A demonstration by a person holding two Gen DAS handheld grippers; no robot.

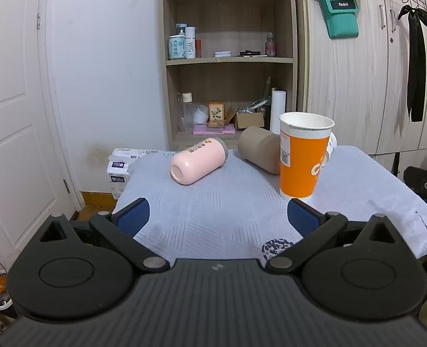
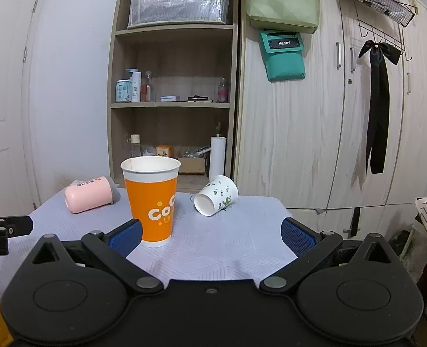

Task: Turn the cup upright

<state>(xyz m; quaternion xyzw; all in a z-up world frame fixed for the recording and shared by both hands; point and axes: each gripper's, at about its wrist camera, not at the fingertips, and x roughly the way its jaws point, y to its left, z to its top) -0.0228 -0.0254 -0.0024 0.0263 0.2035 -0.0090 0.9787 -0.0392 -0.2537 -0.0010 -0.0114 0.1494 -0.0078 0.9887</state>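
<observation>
An orange paper cup point(image 1: 303, 156) stands upright on the grey-clothed table point(image 1: 213, 208); it also shows in the right wrist view point(image 2: 152, 199). A pink cup point(image 1: 197, 160) point(image 2: 87, 193) lies on its side at the back left. A tan cup point(image 1: 259, 147) lies on its side behind the orange one. A white cup with green leaf print point(image 2: 216, 195) lies on its side at the back right. My left gripper point(image 1: 217, 215) is open and empty, just before the orange cup. My right gripper point(image 2: 210, 234) is open and empty, with its left finger beside the orange cup.
A wooden shelf unit point(image 2: 173, 86) with bottles and boxes stands behind the table. A wardrobe point(image 2: 329, 115) is at the right, a white door point(image 1: 14, 115) at the left. White packages point(image 1: 121, 164) sit on the floor beyond the table's left edge.
</observation>
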